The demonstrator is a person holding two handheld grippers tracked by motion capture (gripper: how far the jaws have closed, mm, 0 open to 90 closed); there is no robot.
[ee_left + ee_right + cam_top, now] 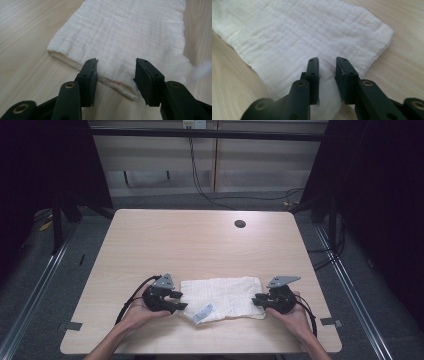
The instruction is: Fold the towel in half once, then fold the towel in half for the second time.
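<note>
Both claws sat low over the near part of the counter (200, 240), one at each short end of a folded white cloth (225, 297). Largest in the scene was the pale wood counter itself, with a small dark round hole (240, 224) near its far edge. On it the cloth lay flat near the near edge, its long side running left to right, several layers showing along its folded edge in the left gripper view (120, 40). A small label (203, 312) stuck out at its near left corner. At the left end, the left claw (176, 301) rested in the person's left hand (142, 312), and in its own view (116, 73) its jaws stood wide apart, one on each side of the cloth's edge, pads clear of the fabric and gripping nothing. At the right end, the right claw (258, 300) sat in the right hand (295, 317); in its own view (327, 77) the jaws stood narrowly apart just above the cloth's corner, with nothing pinched between them.
</note>
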